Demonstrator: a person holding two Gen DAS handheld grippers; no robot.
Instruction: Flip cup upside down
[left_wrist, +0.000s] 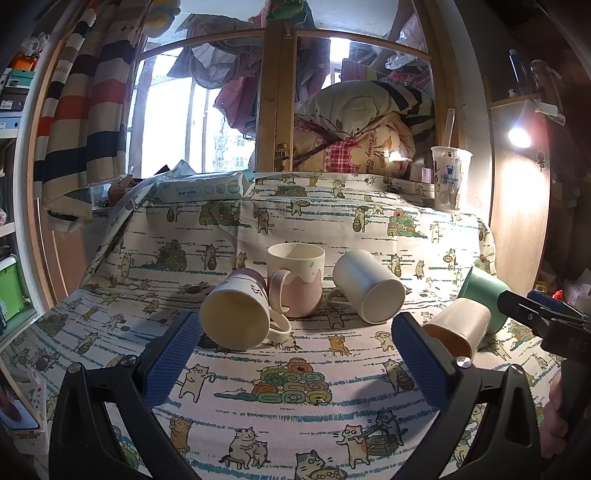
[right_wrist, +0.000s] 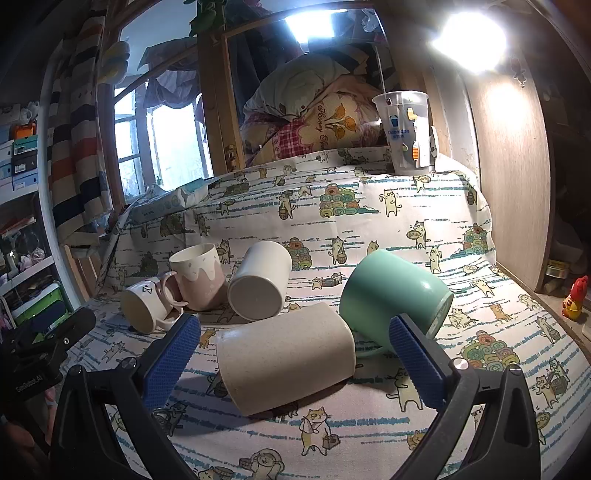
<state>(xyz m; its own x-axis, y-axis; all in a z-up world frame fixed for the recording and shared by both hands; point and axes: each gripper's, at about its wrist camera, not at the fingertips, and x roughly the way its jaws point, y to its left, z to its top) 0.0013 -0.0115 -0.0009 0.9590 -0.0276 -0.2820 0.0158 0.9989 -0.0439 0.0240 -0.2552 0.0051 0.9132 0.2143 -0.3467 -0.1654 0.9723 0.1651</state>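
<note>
Several cups sit on a cat-print cloth. A beige cup lies on its side between my right gripper's open blue pads; it also shows in the left wrist view. A green mug lies on its side behind it. A white cup and a small white mug lie on their sides. A pink and cream mug stands upright. My left gripper is open and empty, just in front of the small white mug.
A clear plastic cup with a straw stands at the back right. A pack of baby wipes lies at the back left. A wooden panel borders the right side. A red toy figure stands off the cloth's right edge.
</note>
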